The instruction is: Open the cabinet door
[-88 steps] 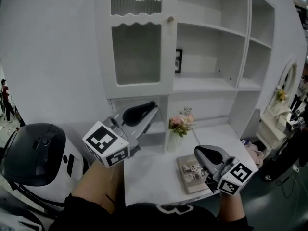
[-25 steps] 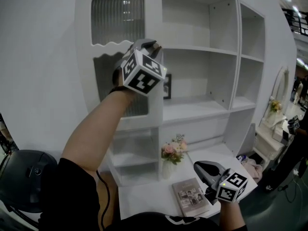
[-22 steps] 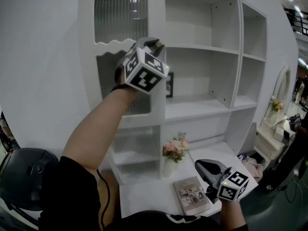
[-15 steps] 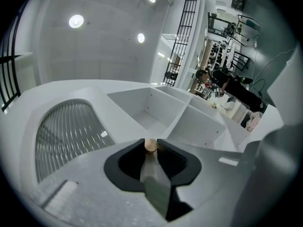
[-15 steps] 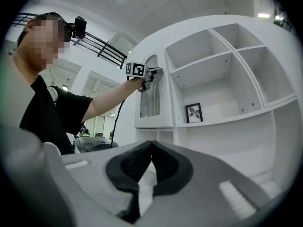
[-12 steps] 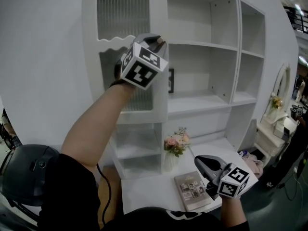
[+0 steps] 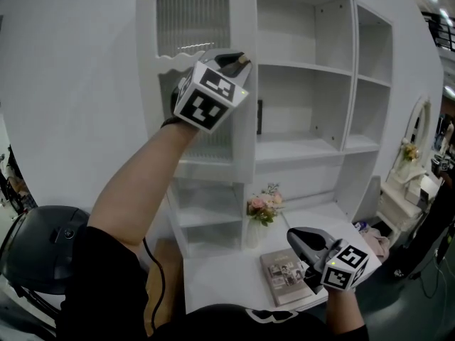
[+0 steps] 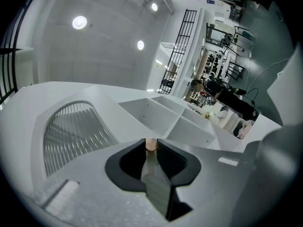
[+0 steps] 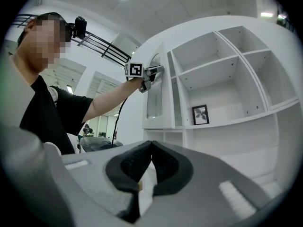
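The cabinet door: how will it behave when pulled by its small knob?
The cabinet door probably swings as one rigid panel. Its ribbed glass looks breakable, so pull gently. The small knob could slip from the left gripper.

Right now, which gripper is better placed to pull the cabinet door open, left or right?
Left. The left gripper is shut on the knob of the cabinet door, so it need only pull. The right gripper hangs low over the desk, jaws together and empty, away from the door.

Matt white cabinet door [image 7: 193, 13], ribbed glass
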Demonstrator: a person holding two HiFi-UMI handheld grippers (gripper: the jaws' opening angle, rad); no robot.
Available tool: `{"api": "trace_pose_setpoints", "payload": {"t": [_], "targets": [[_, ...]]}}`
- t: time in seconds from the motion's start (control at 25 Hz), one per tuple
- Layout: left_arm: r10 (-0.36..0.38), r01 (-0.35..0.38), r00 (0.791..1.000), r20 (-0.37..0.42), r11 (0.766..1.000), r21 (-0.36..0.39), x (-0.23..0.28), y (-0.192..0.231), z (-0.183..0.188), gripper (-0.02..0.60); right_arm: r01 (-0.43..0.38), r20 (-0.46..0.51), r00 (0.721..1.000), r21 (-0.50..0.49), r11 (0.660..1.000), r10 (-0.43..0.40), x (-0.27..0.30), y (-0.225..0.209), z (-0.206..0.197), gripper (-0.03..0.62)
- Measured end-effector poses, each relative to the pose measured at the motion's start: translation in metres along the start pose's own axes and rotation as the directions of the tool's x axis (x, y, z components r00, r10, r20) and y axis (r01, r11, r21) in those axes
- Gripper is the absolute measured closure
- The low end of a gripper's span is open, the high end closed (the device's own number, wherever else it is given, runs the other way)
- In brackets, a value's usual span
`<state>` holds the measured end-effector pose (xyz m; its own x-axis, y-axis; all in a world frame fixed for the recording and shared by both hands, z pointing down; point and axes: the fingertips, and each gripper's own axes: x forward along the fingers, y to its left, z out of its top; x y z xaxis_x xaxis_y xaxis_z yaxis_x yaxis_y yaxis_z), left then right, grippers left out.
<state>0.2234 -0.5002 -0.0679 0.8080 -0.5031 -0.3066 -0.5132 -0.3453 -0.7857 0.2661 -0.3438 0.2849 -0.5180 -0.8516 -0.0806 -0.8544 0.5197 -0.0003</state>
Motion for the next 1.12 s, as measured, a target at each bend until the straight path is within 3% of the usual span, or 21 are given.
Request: {"api": "trace_pose_setpoints", "payload": {"t": [0.68,1.12], "targets": [[-0.037,0.043,0.996,0.079,0.997,-0.067,-0.062,0.003,0.029,0.506,-0.034,0.009,0.999,-0.009,0.999,0.034,-0.011,0.029,-0.007,0.592],[-0.035,0.058,0.991,0.129,0.982,-0.179,-0.128,0.013,0.048,0.505,-0.098,-0.004,0.995,0.032,0.995,0.098,-0.020,0.068,-0.036,0.592]]}}
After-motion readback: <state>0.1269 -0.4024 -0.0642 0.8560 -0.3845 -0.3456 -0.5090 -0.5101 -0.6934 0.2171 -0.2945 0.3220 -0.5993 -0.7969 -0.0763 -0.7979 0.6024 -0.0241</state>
